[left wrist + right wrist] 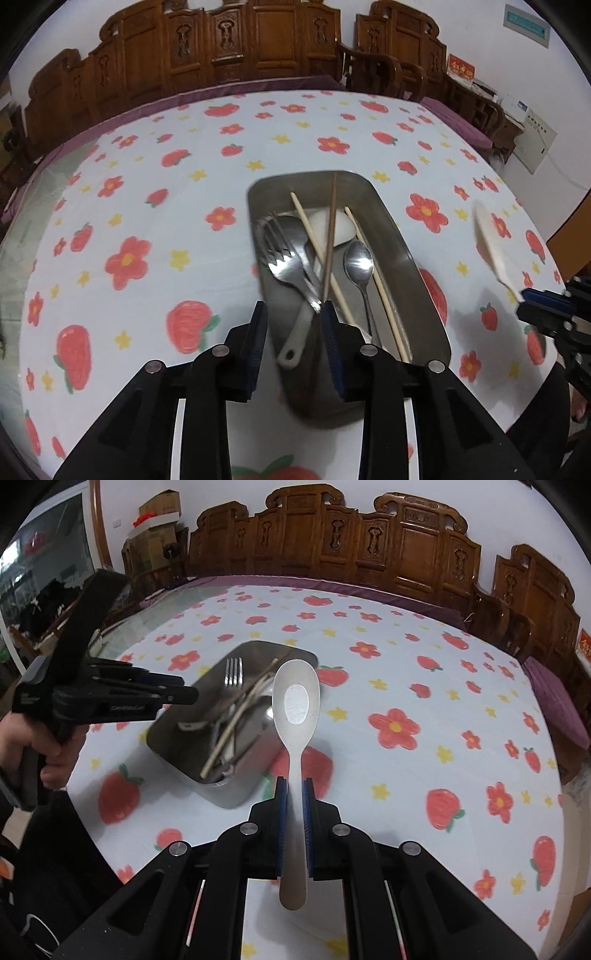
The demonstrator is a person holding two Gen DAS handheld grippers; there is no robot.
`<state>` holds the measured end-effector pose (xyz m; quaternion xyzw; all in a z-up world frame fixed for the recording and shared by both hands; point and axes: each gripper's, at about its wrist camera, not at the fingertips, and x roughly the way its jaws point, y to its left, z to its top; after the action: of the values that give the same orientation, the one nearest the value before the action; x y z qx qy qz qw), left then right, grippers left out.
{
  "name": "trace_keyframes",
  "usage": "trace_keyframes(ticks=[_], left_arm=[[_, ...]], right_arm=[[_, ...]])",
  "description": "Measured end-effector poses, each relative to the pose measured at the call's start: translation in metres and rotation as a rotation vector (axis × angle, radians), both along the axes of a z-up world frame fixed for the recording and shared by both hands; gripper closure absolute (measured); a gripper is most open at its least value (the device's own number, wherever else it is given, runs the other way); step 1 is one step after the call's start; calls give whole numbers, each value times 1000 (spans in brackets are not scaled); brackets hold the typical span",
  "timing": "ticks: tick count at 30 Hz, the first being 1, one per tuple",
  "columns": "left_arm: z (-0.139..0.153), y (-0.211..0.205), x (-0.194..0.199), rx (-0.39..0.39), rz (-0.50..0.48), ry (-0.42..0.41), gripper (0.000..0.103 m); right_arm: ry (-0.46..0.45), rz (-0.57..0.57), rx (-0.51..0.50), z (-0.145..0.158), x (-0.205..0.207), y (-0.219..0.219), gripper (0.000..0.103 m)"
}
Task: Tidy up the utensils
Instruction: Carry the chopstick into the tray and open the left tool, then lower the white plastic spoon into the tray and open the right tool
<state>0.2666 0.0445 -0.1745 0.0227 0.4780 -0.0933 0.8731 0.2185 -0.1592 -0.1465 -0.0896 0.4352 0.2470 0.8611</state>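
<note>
Here, the right gripper (pixel 294 788) pinches a white spoon (pixel 295 709) aloft; the left gripper (pixel 294 314) hangs spread-fingered over the metal tray (pixel 399 236).

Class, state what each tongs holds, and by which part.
Right tongs: white spoon, gripped mid-handle. Left tongs: open, holding nothing, above the metal tray.

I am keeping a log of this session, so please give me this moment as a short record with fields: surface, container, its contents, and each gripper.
surface: table with a strawberry and flower tablecloth
container: metal tray, lying on the tablecloth
contents: fork, metal spoon, chopsticks, a pale utensil partly covered
left gripper: open, above the near end of the tray, holding nothing
right gripper: shut on the handle of a white spoon, held in the air outside the tray
</note>
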Motion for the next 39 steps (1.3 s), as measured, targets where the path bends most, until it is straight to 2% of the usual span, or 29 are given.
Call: trace_keyframes(ticks=[8, 17, 28, 32, 34, 36, 39], left_arm=[[22, 32, -12, -18, 26, -40, 75], [40, 49, -26, -40, 46, -84, 74], [52, 57, -41, -34, 49, -115, 74], [54, 61, -42, -26, 66, -133, 58], [51, 64, -41, -24, 85, -135, 56], [47, 66, -40, -27, 98, -128, 48], [40, 68, -38, -19, 112, -120, 41]], right_arm=[[14, 13, 45, 4, 15, 35, 93], [35, 15, 67, 1, 42, 77, 93], [97, -30, 60, -27, 78, 107, 93], [122, -47, 48, -39, 85, 109, 93], [139, -58, 48, -45, 88, 109, 93], [150, -66, 42, -49, 89, 109, 93], [165, -68, 38, -56, 91, 111, 93]])
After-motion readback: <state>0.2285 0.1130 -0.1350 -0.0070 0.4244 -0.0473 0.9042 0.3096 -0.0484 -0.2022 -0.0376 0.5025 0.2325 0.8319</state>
